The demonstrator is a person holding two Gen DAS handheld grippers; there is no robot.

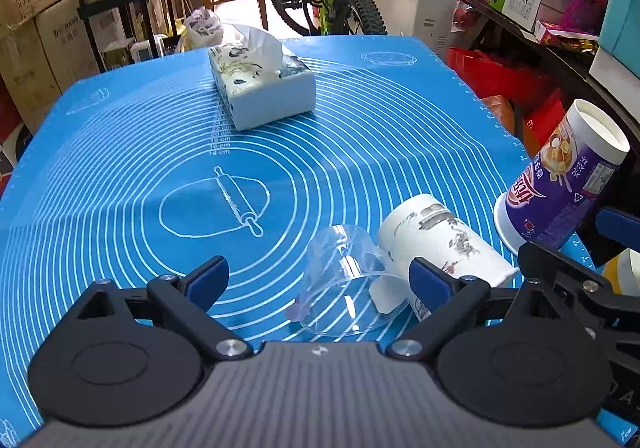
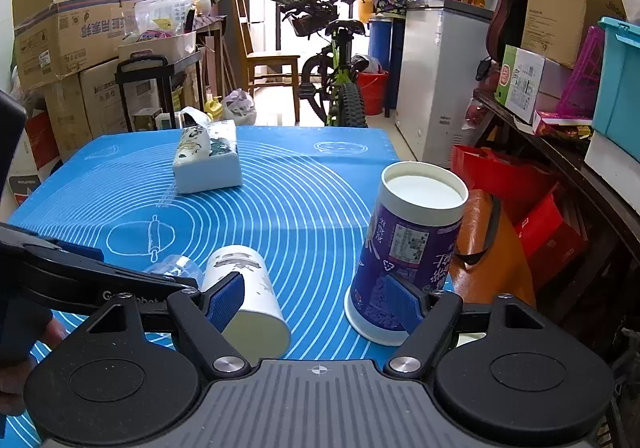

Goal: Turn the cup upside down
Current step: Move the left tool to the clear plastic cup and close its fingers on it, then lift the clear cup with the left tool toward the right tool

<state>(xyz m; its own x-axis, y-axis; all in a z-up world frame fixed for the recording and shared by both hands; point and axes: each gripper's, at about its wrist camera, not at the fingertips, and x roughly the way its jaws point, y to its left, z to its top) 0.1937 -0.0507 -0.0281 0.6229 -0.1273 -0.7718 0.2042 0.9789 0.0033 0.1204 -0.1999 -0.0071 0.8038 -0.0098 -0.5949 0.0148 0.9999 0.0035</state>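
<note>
I saw three cups near the front right part of the blue silicone baking mat (image 1: 120, 151). The purple printed paper cup (image 2: 404, 248) stood upside down, base on top, rim on the mat, a bit tilted in the left wrist view. My right gripper (image 2: 316, 304) was around its lower part w/ jaws spread wide: the right blue pad (image 2: 400, 304) was against the cup wall, the left pad (image 2: 226, 300) was well apart from it, in front of the white paper cup with grey ink drawing (image 2: 248, 300). So it was not clamped on anything.

The white cup lay on its side on the mat, open mouth toward the cameras. Just beside it, on its left, the clear plastic cup (image 1: 344, 284) lay on its side too; they seemed to touch, but I could not tell for sure.

My left gripper (image 1: 316, 284) hovered low over the clear cup, jaws wide apart, holding nothing.

Further back on the mat was the white tissue box with ink pattern (image 1: 264, 87), well apart from the cups
</note>
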